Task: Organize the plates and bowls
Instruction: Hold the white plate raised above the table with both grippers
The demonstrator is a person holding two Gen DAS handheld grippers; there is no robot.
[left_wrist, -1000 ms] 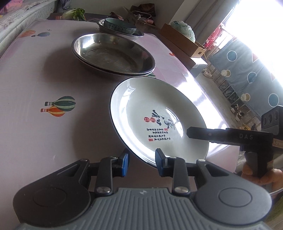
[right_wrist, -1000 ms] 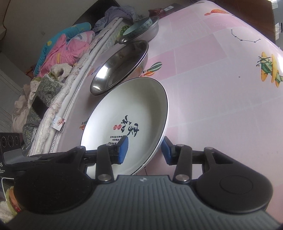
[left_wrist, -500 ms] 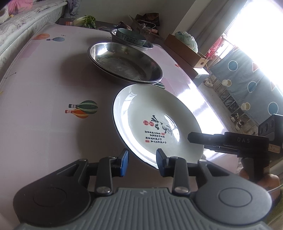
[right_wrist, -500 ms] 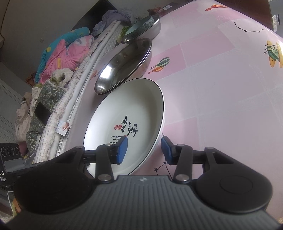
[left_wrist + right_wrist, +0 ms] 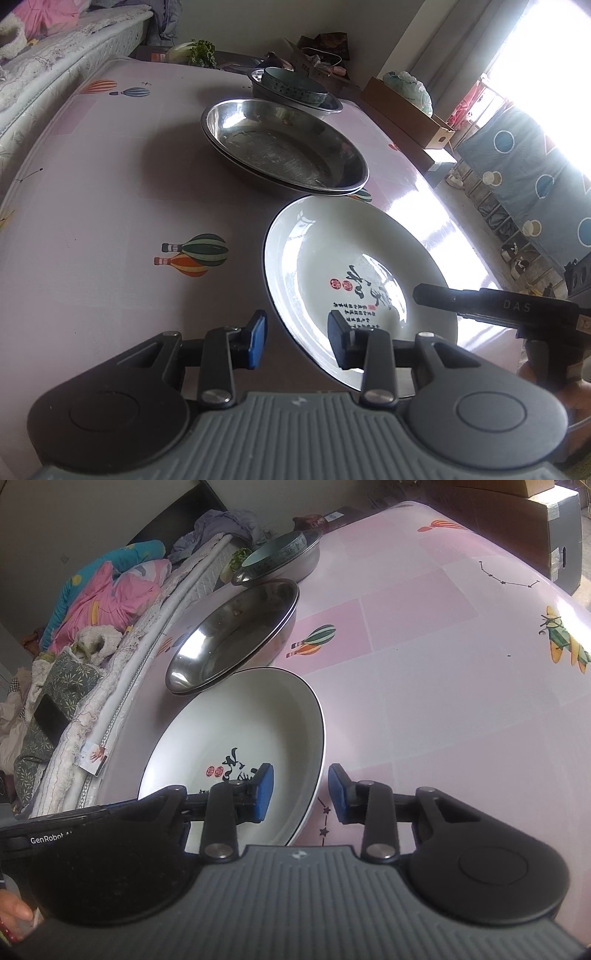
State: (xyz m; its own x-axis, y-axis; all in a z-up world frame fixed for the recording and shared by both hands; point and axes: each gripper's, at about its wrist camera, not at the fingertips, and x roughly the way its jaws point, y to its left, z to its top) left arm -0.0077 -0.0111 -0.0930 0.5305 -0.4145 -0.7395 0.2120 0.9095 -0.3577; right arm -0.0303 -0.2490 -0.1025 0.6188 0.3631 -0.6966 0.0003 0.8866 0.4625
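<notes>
The white plate (image 5: 354, 280) lies on the pink counter (image 5: 110, 206), its near rim between the fingers of the left gripper (image 5: 297, 338), whose pads stand apart and clear of it. The right gripper (image 5: 300, 790) straddles the opposite rim, its jaws closing but not yet pressing. Just beyond both grippers sit the stacked steel plates (image 5: 284, 151), then a patterned bowl (image 5: 293, 86).

the black right gripper (image 5: 517, 310) says "das" in the left view. the left gripper (image 5: 48, 840) says "genrobot". the white plate (image 5: 354, 280) has black brush writing, too small to read.
</notes>
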